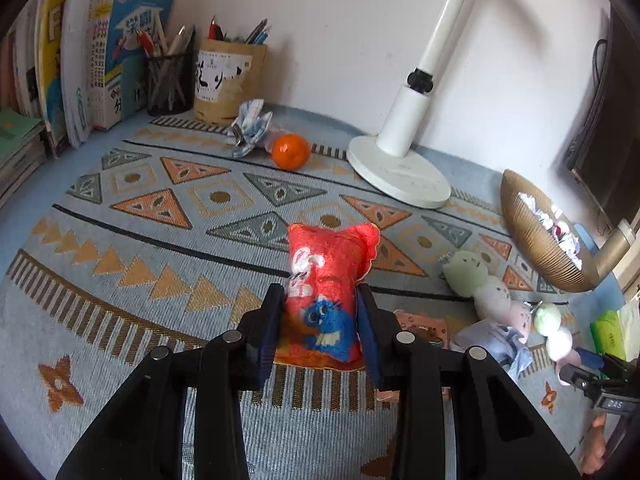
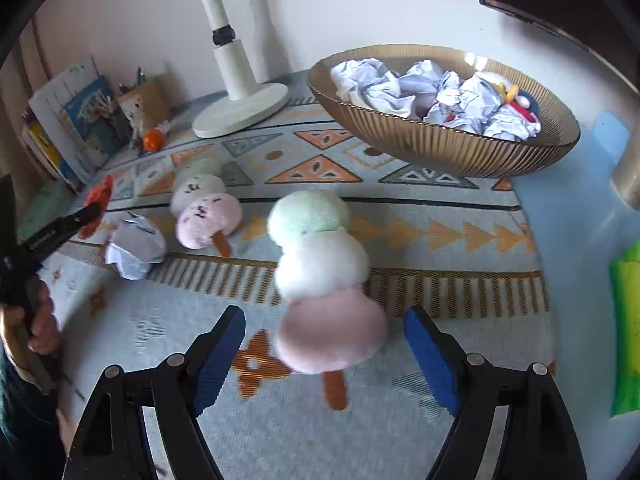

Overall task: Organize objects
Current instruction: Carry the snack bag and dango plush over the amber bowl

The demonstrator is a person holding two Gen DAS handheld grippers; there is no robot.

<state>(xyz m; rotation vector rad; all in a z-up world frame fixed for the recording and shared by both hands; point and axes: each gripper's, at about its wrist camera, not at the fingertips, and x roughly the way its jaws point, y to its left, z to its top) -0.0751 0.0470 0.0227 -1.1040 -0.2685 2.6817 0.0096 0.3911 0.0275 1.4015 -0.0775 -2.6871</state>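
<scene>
My left gripper is shut on a red snack bag printed with a blue cat, its pads pressing both sides; the bag stands upright over the patterned cloth. In the right wrist view the same bag shows at the far left. My right gripper is open, pointing down at a plush skewer of green, white and pink balls. The pink end lies between the blue pads with a gap on each side; the plush looks blurred. A second plush skewer lies farther left.
A gold ribbed bowl holding crumpled papers stands at the back right. A crumpled paper ball, an orange, another paper wad, a white lamp base, pen holders and books line the wall. A green pack lies at the right edge.
</scene>
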